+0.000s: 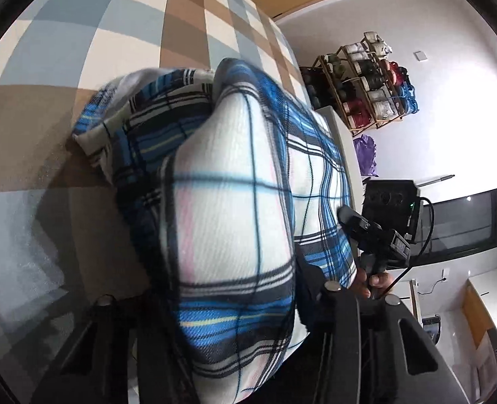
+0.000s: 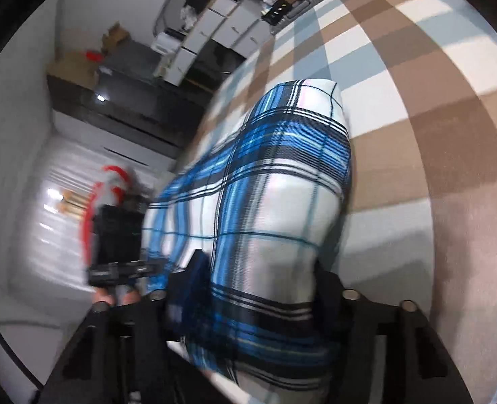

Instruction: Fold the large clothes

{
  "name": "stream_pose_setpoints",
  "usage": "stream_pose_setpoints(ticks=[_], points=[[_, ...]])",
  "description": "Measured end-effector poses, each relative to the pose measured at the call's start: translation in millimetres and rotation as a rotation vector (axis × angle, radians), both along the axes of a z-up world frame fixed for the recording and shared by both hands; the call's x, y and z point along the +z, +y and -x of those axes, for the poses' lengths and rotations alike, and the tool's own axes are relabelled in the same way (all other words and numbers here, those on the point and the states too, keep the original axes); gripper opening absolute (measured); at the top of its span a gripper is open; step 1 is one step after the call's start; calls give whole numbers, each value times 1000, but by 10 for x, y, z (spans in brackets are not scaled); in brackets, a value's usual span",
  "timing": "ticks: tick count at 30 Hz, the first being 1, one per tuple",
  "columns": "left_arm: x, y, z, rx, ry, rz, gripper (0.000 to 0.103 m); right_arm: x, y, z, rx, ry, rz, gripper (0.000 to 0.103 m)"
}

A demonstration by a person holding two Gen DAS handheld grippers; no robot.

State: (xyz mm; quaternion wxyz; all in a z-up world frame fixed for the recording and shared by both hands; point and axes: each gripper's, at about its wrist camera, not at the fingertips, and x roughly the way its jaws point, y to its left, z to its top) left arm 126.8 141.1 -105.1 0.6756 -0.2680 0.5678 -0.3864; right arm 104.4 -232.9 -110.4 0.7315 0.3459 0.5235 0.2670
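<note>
A blue, white and black plaid garment (image 1: 235,181) lies bunched on a checked brown, grey-blue and white cover (image 1: 80,50). In the left wrist view the cloth fills the gap of my left gripper (image 1: 241,306), which is shut on a thick fold that hides the pads. In the right wrist view the same garment (image 2: 275,195) rises from the cover (image 2: 433,107) into my right gripper (image 2: 258,276), which is shut on it. Each gripper also shows in the other's view: the right gripper (image 1: 376,235) with a hand below it, and the left gripper (image 2: 120,235), blurred.
A wooden rack of rolled items (image 1: 366,80) and a purple bag (image 1: 366,155) stand by the white wall beyond the cover's edge. A dark screen (image 1: 460,222) is on the right. White cabinets (image 2: 214,33) and a dark unit (image 2: 130,107) line the other side.
</note>
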Motion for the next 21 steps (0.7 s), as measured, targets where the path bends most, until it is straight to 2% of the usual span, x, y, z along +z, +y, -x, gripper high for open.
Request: stream_pose_setpoints(ticks=[3,7,11,13,16,19,21], points=[[6,7,27,-13,-11,-11,34,40,9,71,65,-23,-81,55],[-32,25,-14,11,9,0,34,-73,54,21,85,27,-149,59],[-60,-14,-20,9,10,-4,34,-145,181,-78,92,67,-38,67],[-54,-38,-16,7,2,-17,35,-176,249,-94,96,74,-4,68],[-64,-46,-20,5,-1,-31,35,-169,260,-94,91,58,25,63],[-37,-103,-21,13,-11,-48,35,-124,267,-50,91,33,53,53],[0,-136,-2,18,-37,-75,32,-84,247,-22,91,5,40,42]])
